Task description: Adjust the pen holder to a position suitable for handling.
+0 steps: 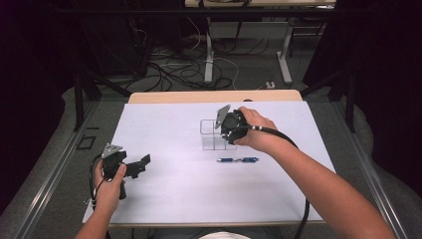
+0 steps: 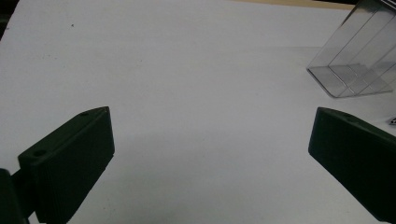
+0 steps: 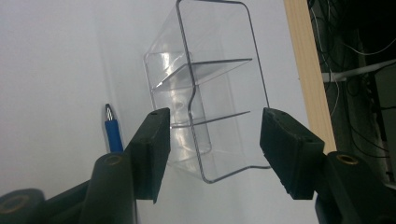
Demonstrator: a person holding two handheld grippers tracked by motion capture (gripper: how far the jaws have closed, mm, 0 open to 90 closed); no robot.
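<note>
A clear plastic organiser box (image 1: pixel 211 133) with inner dividers stands on the white table mat (image 1: pixel 174 179). My right gripper (image 1: pixel 226 130) hovers at its right end, open, with the jaws either side of the box's near end (image 3: pixel 205 140) and nothing held. A blue pen (image 1: pixel 238 160) lies on the mat just in front of the box; its tip (image 3: pixel 111 126) shows left of my right jaws. My left gripper (image 1: pixel 144 162) is held low at the mat's left, open wide and empty, pointing right toward the box (image 2: pixel 359 60).
The wooden table edge (image 1: pixel 214 96) runs along the far side of the mat. Beyond it are a floor with tangled cables (image 1: pixel 184 69) and white table legs (image 1: pixel 209 59). Dark frame posts (image 1: pixel 78 99) flank both sides.
</note>
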